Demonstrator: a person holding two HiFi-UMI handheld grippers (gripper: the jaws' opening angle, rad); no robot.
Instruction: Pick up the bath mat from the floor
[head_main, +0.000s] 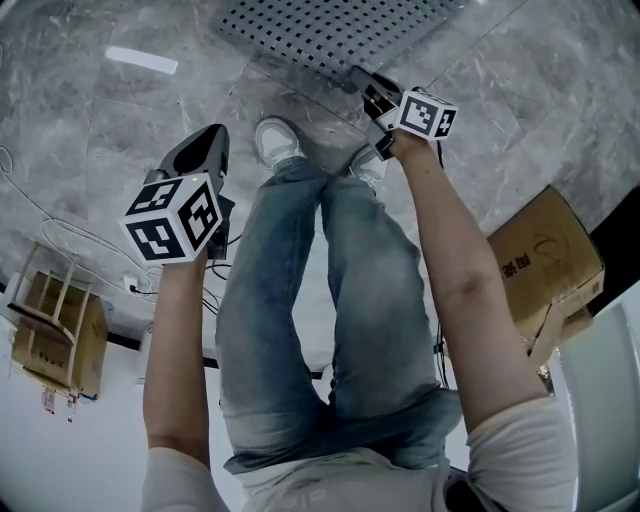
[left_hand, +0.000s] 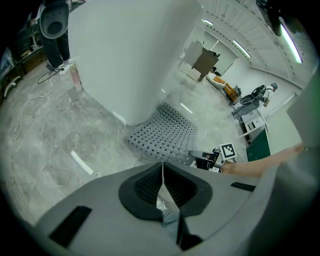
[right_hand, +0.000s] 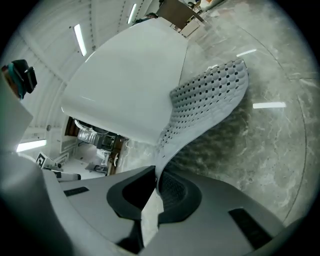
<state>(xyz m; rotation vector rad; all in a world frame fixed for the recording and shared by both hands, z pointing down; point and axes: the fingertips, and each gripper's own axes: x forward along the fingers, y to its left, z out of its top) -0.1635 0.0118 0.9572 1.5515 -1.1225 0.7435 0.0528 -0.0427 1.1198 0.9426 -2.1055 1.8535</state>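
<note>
Grey marbled floor (head_main: 560, 90) is filling the upper half of the head view. A person in blue jeans (head_main: 330, 300) and white shoes (head_main: 277, 140) is standing on it.

The bath mat (head_main: 320, 30), a grey sheet perforated with square holes, is lying at the top centre of the head view, just beyond the shoes. In the gripper views, its far side is resting against the base of a large white fixture (left_hand: 130, 55).

The right gripper (head_main: 365, 88) is reaching to the near edge of the mat, in the upper centre-right of the head view. In the right gripper view, its jaws are pressing together on that edge. The pinched part of the mat is curving up off the floor into the pads, while the rest is lying flat.

The left gripper (head_main: 205, 145) is hovering in the left centre of the head view, well apart from the mat. In the left gripper view, its jaws are meeting with nothing between them.

A cardboard box (head_main: 545, 260) is sitting on the floor at the right edge of the head view. A second brown box (head_main: 85, 345) and loose cables (head_main: 60, 235) are lying at the left edge.
</note>
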